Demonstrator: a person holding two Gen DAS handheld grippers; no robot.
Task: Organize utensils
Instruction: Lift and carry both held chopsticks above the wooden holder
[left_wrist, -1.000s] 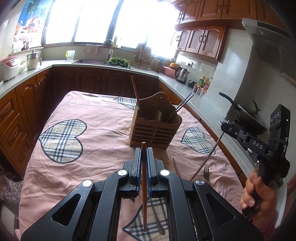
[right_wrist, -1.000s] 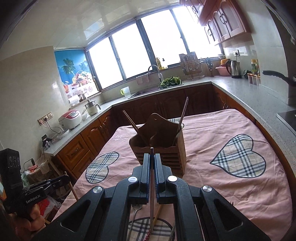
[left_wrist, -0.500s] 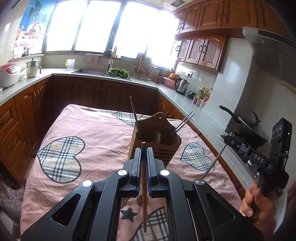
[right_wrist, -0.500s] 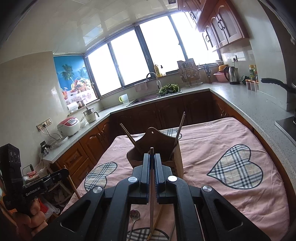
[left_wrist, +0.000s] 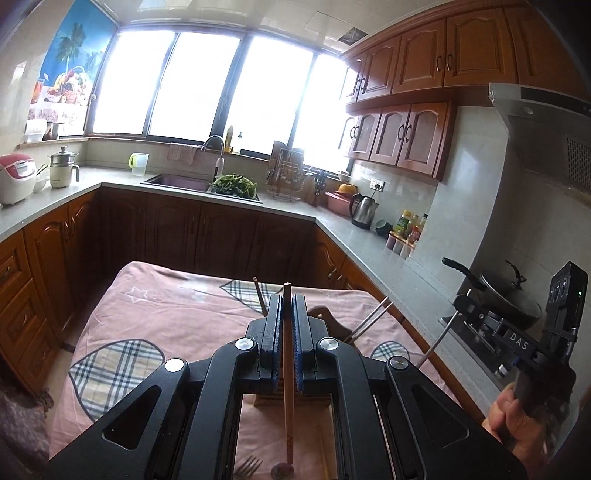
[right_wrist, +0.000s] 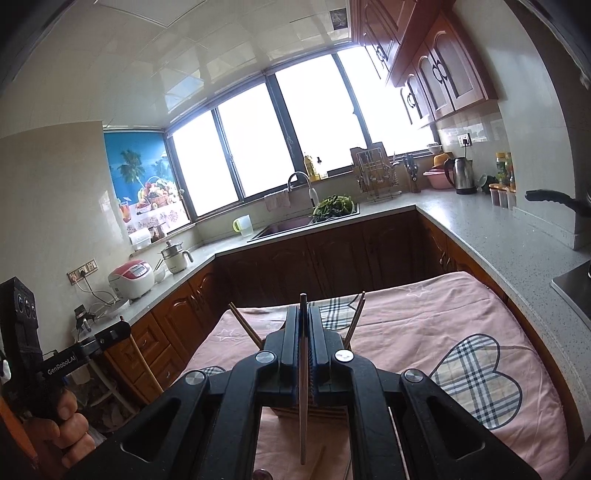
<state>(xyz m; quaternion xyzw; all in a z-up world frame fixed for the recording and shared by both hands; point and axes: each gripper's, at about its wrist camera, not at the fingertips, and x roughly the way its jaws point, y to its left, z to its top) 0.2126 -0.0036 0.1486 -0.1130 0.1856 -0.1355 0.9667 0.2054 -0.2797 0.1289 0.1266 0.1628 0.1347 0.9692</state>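
The wooden chopstick (left_wrist: 287, 354) stands clamped between the closed jaws of the left gripper (left_wrist: 287, 306), its tip poking out past the pads and its lower end hanging over the table (left_wrist: 177, 306). The right gripper (right_wrist: 303, 314) is likewise closed on a thin grey metal chopstick (right_wrist: 303, 387), held the same way. Both grippers sit directly above the wooden utensil holder (left_wrist: 325, 317), which is mostly hidden behind them; a wooden chopstick (left_wrist: 259, 295) and a pair of metal ones (left_wrist: 369, 320) already lean out of it. Near the bottom edge of the left view, a fork (left_wrist: 246, 467) and a spoon (left_wrist: 282, 472) lie on the pink heart-patterned cloth.

The likely trouble is blind lowering: with the holder covered by each gripper, a chopstick end could catch the rim or a divider and tip the holder, or land in the wrong compartment. The two grippers are close together and could also knock each other, or the sticks already leaning there.

Readable writing: "DAS" on the right gripper's body in the left view, and "GenRobot.AI" on the left gripper's body in the right view.
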